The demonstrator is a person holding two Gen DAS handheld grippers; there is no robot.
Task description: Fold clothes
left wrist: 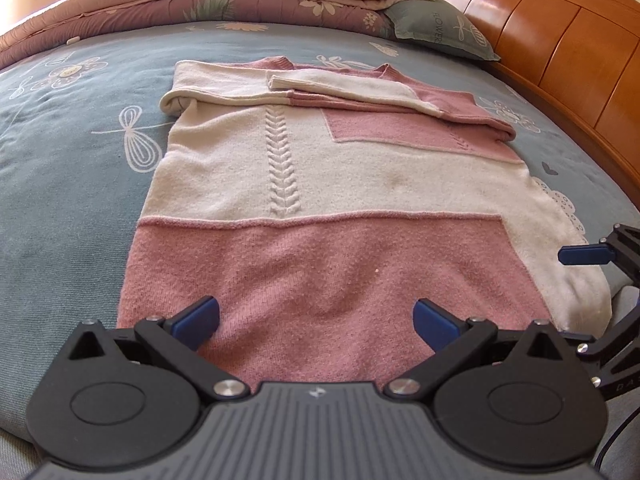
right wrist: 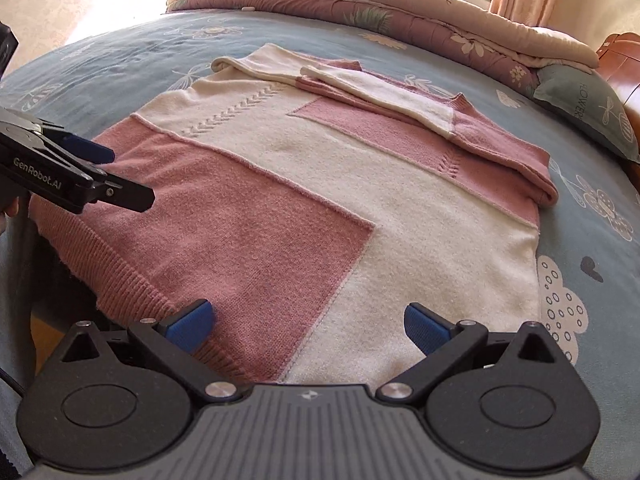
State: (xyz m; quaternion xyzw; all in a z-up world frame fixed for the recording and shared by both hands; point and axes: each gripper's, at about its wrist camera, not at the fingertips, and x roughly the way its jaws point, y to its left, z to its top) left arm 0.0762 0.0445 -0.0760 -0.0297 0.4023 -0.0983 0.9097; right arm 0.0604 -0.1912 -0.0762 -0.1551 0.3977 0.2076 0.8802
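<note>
Home bedroom, bed (left wrist: 80, 152), quilt (left wrist: 224, 4), pillow (left wrist: 436, 28)

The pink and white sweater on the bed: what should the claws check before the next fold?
1. Pink and white knit sweater lies flat on the blue flowered bedsheet: ok.
2. Both sleeves folded across the top: ok.
3. Left claw open above the pink hem: ok.
4. Right claw open above the hem: ok.
5. Either claw gripping the hem: not ok.
6. Hem edge fully straight: cannot tell.
</note>
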